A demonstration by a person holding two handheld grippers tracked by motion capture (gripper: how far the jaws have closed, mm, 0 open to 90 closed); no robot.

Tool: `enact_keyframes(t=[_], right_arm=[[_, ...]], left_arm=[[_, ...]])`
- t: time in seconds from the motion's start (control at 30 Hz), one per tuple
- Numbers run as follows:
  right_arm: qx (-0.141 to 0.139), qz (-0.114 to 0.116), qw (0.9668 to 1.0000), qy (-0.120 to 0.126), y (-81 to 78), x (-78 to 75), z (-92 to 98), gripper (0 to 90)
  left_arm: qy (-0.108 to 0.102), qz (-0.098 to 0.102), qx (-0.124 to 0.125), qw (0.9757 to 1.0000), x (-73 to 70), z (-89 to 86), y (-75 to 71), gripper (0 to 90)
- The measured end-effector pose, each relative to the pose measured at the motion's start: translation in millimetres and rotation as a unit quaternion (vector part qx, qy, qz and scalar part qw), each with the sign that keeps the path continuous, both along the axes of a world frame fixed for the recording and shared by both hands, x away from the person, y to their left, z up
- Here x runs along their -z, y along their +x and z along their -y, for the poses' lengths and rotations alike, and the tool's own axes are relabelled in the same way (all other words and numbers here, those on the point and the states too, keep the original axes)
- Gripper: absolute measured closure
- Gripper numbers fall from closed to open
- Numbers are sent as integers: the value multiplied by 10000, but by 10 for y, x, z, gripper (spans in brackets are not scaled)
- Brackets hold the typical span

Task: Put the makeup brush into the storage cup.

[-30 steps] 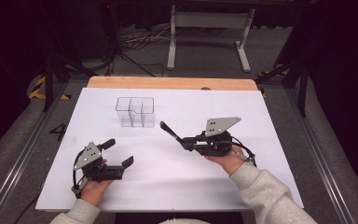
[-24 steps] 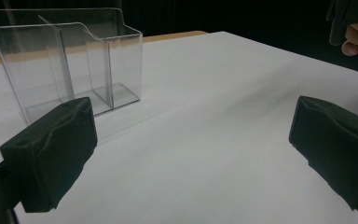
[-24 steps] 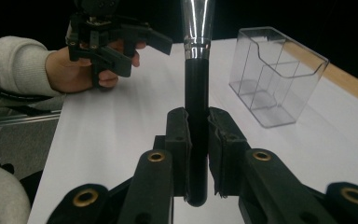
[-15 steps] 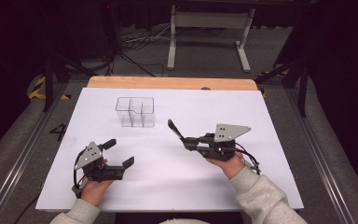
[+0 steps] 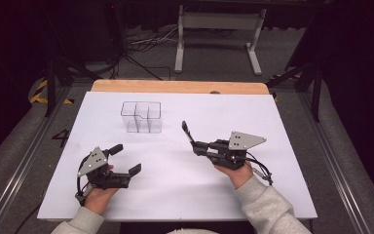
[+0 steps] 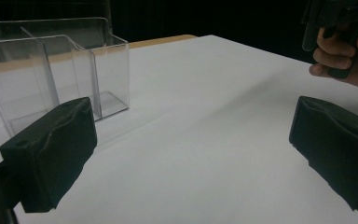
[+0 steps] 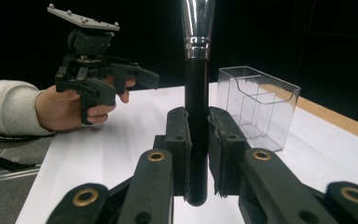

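White tabletop [image 5: 282, 195], dark room; right gripper [image 7: 198, 154] clamped on makeup brush [image 7: 196, 93] handle between pads, likely light, stiff, slippery, best held low; left gripper [image 6: 191, 154] wide open, empty, clear organizer [image 6: 74, 74] beyond

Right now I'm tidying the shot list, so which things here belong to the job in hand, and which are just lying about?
In the job:
- right gripper, shut on the black-handled brush
- clear compartment holder, nearest container
- left gripper, open, idle on the white table sheet

Just about:
- white metal stand behind the table
- floor cables
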State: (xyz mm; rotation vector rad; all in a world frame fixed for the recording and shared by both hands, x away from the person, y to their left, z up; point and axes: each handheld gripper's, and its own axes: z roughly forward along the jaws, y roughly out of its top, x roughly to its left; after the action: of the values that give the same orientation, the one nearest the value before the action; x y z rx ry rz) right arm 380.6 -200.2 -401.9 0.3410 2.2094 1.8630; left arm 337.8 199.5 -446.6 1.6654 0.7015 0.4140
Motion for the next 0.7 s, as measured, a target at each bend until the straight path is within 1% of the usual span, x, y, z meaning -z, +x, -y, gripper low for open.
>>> enact_keyframes(t=[0.03, 0.07, 0.13, 0.17, 0.27, 0.37, 0.53, 0.6, 0.7], right_arm=[[-5, 13, 10000, 46, -2, 10, 1, 792], [6, 29, 10000, 44, -4, 16, 0, 792], [24, 47, 10000, 56, -8, 27, -7, 792], [2, 45, 10000, 75, -8, 35, -11, 792], [36, 59, 9999, 100, -10, 52, -19, 792], [81, 46, 9999, 121, -10, 57, -18, 792], [102, 80, 9999, 105, -15, 53, -22, 792], [108, 92, 9998, 125, -13, 48, -20, 792], [108, 82, 9998, 150, -11, 46, -17, 792]], left_arm=[[-18, -9, 57, 10000, -4, 1, -2, 15], [-18, -9, 57, 10000, -4, 1, -2, 15], [2, 13, 149, 9999, -20, 2, 1, 15], [-48, 9, 189, 9998, -26, 9, 3, 16], [-40, -17, 304, 9995, -67, 11, 14, 23], [-35, 31, 356, 9994, -101, 16, 16, 24], [-77, -4, 468, 9989, -166, 44, 22, 23], [-89, -51, 537, 9985, -210, 73, 29, 22], [-69, -31, 548, 9985, -254, 98, 32, 23]])
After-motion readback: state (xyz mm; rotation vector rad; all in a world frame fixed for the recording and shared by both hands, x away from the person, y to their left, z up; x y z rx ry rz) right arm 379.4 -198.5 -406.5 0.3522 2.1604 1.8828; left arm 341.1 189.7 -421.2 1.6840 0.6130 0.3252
